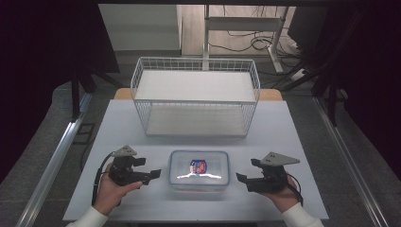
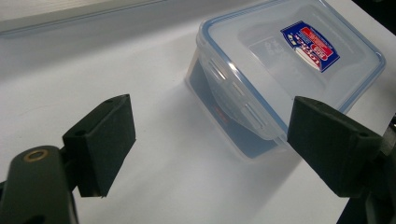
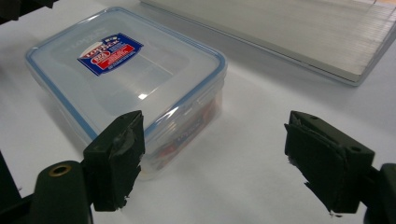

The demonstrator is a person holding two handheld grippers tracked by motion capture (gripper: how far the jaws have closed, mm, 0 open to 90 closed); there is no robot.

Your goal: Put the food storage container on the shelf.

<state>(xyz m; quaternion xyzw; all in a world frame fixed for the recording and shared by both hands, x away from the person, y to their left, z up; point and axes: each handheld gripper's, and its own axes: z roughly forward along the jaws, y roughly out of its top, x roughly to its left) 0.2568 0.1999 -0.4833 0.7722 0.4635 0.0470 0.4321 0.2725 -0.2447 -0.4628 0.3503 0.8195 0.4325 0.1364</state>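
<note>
Lidded clear food container (image 1: 199,171) is sitting near the desk's (image 1: 283,132) front edge. Left gripper (image 1: 150,174) and right gripper (image 1: 242,178) are flanking it, jaws spread, gripping nothing.

Table (image 1: 288,142): white top, seen from above.
Wire basket (image 1: 195,97): white, open-topped, at 12 o'clock on the table, with a pale flat liner on its floor.
Plastic container (image 1: 199,170): clear, rectangular, at 6 o'clock on the table, well apart from the basket; its lid is on, with a blue rim.
Label (image 1: 199,166): red and blue, in the middle of the lid.
Desk frame (image 1: 243,23): white, on the floor at 12 o'clock beyond the table.
Cables (image 1: 257,45): dark, loose on the floor beneath that frame.
</note>
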